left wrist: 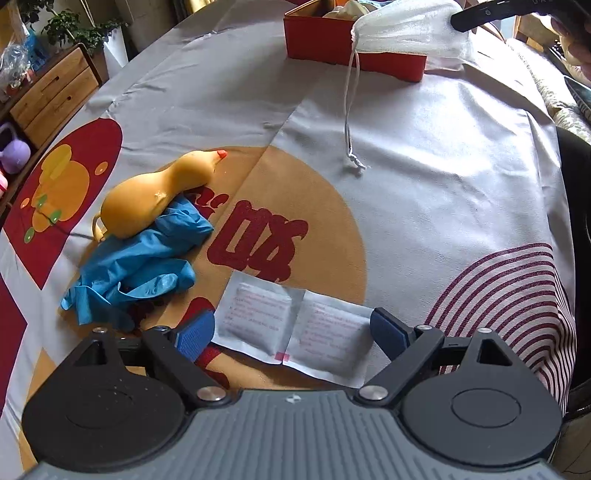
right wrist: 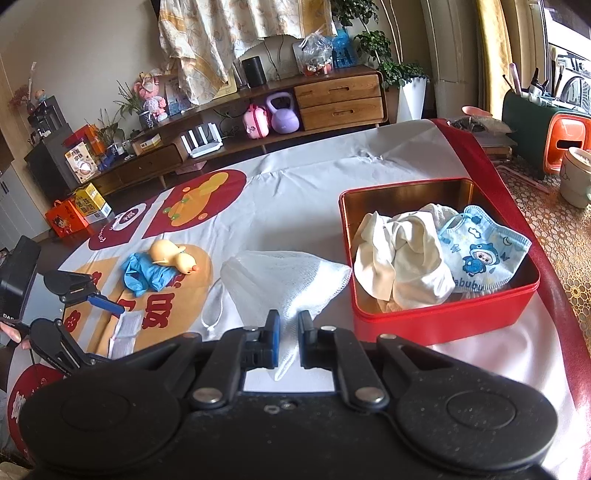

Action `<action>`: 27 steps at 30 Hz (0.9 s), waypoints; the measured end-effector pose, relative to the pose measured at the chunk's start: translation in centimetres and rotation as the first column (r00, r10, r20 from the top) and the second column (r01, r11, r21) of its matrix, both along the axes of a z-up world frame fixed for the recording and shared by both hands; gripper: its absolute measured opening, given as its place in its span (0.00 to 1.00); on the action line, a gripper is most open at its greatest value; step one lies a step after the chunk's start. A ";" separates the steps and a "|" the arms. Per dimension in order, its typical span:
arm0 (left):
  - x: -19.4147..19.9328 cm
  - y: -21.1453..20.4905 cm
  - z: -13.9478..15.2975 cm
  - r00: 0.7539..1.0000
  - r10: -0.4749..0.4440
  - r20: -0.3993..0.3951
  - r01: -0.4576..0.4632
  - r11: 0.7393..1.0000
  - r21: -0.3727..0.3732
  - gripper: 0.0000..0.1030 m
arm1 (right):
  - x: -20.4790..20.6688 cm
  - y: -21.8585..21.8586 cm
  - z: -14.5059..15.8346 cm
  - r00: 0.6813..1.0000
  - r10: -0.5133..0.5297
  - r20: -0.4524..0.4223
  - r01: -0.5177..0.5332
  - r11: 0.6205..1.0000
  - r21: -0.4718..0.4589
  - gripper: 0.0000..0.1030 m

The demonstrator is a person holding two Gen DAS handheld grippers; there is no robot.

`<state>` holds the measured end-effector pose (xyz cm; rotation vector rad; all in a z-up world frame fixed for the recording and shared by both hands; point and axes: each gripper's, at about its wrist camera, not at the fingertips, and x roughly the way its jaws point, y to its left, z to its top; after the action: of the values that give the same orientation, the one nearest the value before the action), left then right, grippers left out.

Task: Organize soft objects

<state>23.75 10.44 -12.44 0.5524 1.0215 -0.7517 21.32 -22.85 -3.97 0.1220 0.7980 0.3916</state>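
My right gripper point(right wrist: 288, 338) is shut on a white mesh drawstring bag point(right wrist: 284, 280) and holds it just left of the red tin box point(right wrist: 443, 317). The bag also shows in the left wrist view point(left wrist: 406, 33), its cord point(left wrist: 349, 110) hanging down to the cloth. The box holds a cream cloth point(right wrist: 399, 254) and a blue cartoon face mask point(right wrist: 484, 251). My left gripper point(left wrist: 291, 330) is open, low over two joined white sachets point(left wrist: 291, 332). A yellow rubber duck point(left wrist: 155, 195) lies on blue gloves point(left wrist: 140, 266) to the left.
The table is covered with a grey cloth point(left wrist: 424, 184) with red and orange prints. A wooden sideboard point(right wrist: 332, 99) with a purple kettlebell point(right wrist: 282, 114) stands beyond the table. An orange stool point(right wrist: 565, 144) and a white mug point(right wrist: 576, 177) are at the right.
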 end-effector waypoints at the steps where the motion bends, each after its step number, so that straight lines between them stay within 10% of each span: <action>1: 0.2 0.1 -0.1 1.000 -0.002 0.003 0.002 1.000 0.004 0.93 | 0.1 0.0 0.0 1.000 -0.004 -0.002 0.004 1.000 -0.001 0.09; 15: 0.8 1.2 -0.8 0.999 0.028 -0.018 -0.029 0.996 -0.087 0.83 | 0.7 -0.1 -0.2 1.000 -0.016 -0.012 0.016 1.000 0.006 0.09; 23: 0.2 0.6 0.0 0.994 0.107 0.008 -0.106 0.988 -0.113 0.21 | 0.2 -0.9 0.5 1.000 -0.024 0.011 0.024 0.999 0.033 0.09; 27: -0.1 -0.3 0.2 0.985 0.172 0.023 -0.169 0.980 -0.103 0.09 | -0.2 -1.7 1.0 0.999 -0.030 0.026 0.028 0.998 0.048 0.09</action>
<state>23.62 10.17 -12.22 0.3830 0.9821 -0.6365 21.13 -24.58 -2.96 0.1724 0.7602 0.3844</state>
